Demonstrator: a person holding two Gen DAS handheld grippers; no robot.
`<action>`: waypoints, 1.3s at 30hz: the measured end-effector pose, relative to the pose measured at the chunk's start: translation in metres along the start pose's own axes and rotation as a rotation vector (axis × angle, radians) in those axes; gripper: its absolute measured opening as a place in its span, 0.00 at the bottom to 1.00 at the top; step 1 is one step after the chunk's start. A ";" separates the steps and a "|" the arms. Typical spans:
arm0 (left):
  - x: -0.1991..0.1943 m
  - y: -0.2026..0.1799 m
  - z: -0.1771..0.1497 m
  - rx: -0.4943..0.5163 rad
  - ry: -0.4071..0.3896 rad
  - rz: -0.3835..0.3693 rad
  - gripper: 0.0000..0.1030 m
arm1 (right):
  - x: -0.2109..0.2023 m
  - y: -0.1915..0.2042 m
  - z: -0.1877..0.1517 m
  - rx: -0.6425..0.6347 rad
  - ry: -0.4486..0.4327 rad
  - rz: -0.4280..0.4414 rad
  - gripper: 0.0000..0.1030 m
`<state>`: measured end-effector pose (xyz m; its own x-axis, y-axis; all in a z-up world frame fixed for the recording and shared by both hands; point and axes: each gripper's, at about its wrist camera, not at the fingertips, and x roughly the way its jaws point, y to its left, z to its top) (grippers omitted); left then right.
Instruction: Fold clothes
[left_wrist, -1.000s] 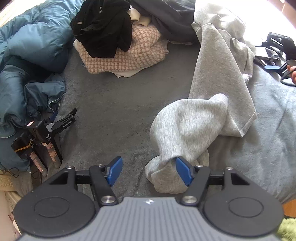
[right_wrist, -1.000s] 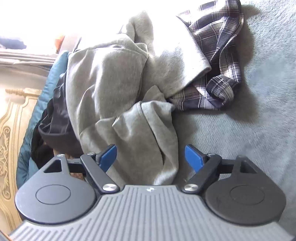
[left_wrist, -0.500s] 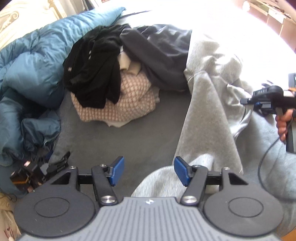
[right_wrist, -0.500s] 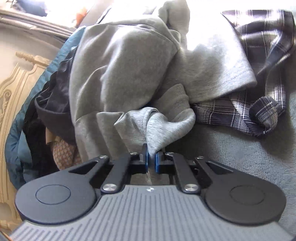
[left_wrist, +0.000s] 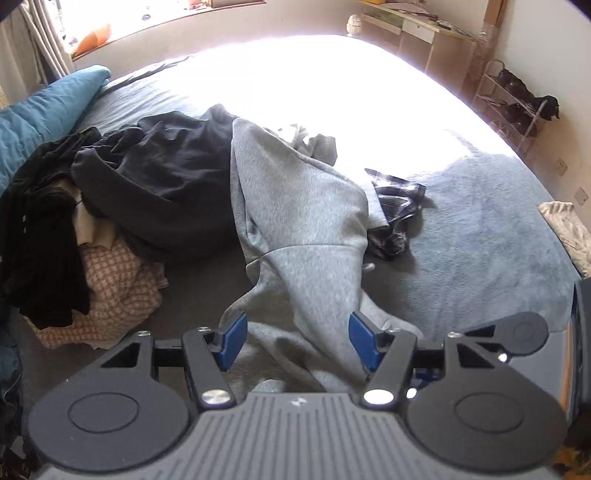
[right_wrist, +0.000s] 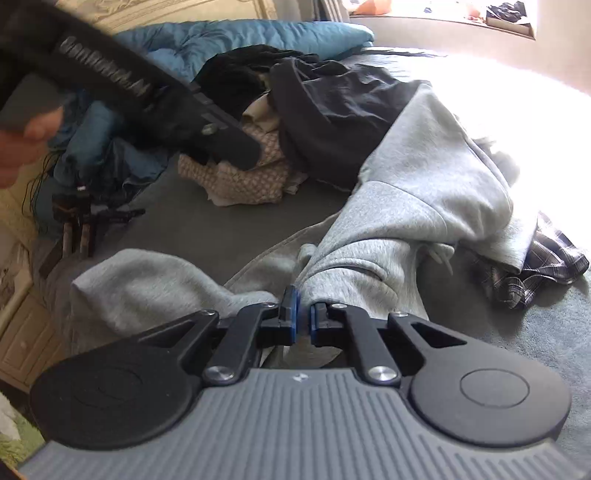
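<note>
A light grey sweatshirt (left_wrist: 306, 221) lies stretched across the grey bed (left_wrist: 480, 229), one end draped over a dark garment (left_wrist: 166, 173). My right gripper (right_wrist: 303, 314) is shut on a bunched fold of the sweatshirt (right_wrist: 424, 177), which rises taut from the bed to the pads. My left gripper (left_wrist: 298, 341) hangs over the near end of the same garment. Its blue pads (left_wrist: 232, 339) stand wide apart, the cloth passes loosely between them, and they do not pinch it. In the right wrist view the left gripper is a blurred black shape at upper left, held by a hand (right_wrist: 22, 147).
A pile of black clothes (left_wrist: 40, 221) and a pink checked garment (left_wrist: 118, 288) sits left of the sweatshirt. A plaid garment (right_wrist: 535, 266) lies right of it. A blue duvet (left_wrist: 37, 118) is at far left, camera gear (right_wrist: 77, 218) by the headboard, a shoe rack (left_wrist: 517, 103) beyond the bed.
The right gripper went from open to shut on the grey sweatshirt, then rolled and lifted it. The left gripper rose and tilted up, so its view now looks across the bed.
</note>
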<state>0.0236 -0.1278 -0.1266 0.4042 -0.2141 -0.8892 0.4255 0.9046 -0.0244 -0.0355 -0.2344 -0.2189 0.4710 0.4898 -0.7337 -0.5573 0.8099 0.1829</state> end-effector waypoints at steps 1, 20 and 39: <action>0.005 -0.004 0.001 0.013 0.017 -0.019 0.61 | -0.001 0.012 -0.003 -0.051 0.015 -0.001 0.05; 0.092 -0.023 -0.005 0.129 0.173 0.026 0.61 | -0.042 -0.089 -0.098 0.834 0.046 0.135 0.55; 0.023 0.073 0.050 -0.159 -0.061 0.009 0.55 | 0.067 -0.092 0.041 0.599 -0.226 0.067 0.10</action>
<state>0.1044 -0.0855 -0.1263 0.4579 -0.2234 -0.8605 0.2899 0.9525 -0.0931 0.0755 -0.2632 -0.2583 0.6177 0.5482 -0.5639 -0.1431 0.7834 0.6049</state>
